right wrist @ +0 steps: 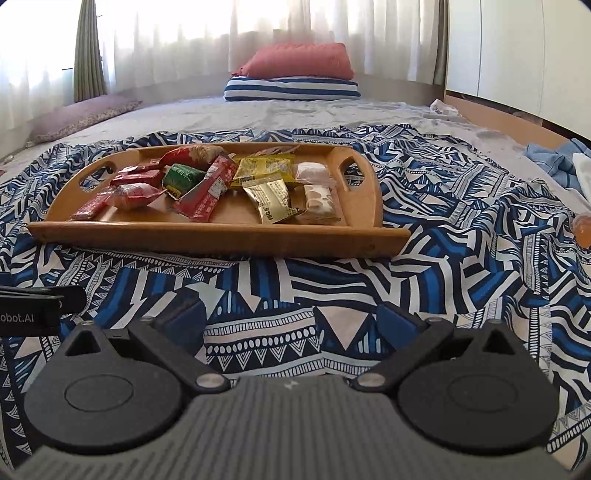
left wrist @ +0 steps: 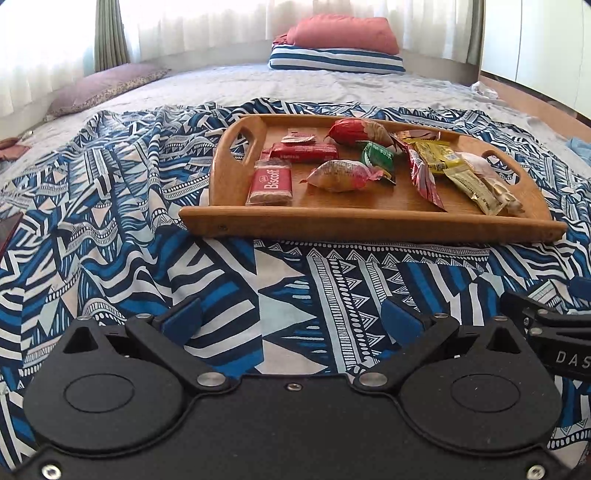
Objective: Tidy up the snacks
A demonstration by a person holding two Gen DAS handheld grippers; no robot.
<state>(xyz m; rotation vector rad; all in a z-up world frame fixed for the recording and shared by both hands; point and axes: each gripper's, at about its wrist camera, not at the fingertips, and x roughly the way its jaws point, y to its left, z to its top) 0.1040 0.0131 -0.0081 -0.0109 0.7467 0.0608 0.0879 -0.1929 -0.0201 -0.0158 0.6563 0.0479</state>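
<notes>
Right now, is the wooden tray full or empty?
Partly full: the wooden tray holds wrapped snacks, including a Biscoff pack, with bare wood between.

Bare patterned cloth (left wrist: pixel 288 280) lies open before the snack-crowded wooden tray (left wrist: pixel 369 225).

A wide bed in a pale grey sheet (left wrist: pixel 295 85) carries a blue-and-white geometric-patterned cloth (left wrist: pixel 110 206). At its head, a coral pillow (left wrist: pixel 343 35) lies on a navy-striped one (left wrist: pixel 336 61). Sheer white curtains (right wrist: pixel 166 44) glow with what seems daylight.

Home bedroom: bed (left wrist: pixel 258 85) with pillows (left wrist: pixel 343 35), curtained window (right wrist: pixel 166 33).
</notes>
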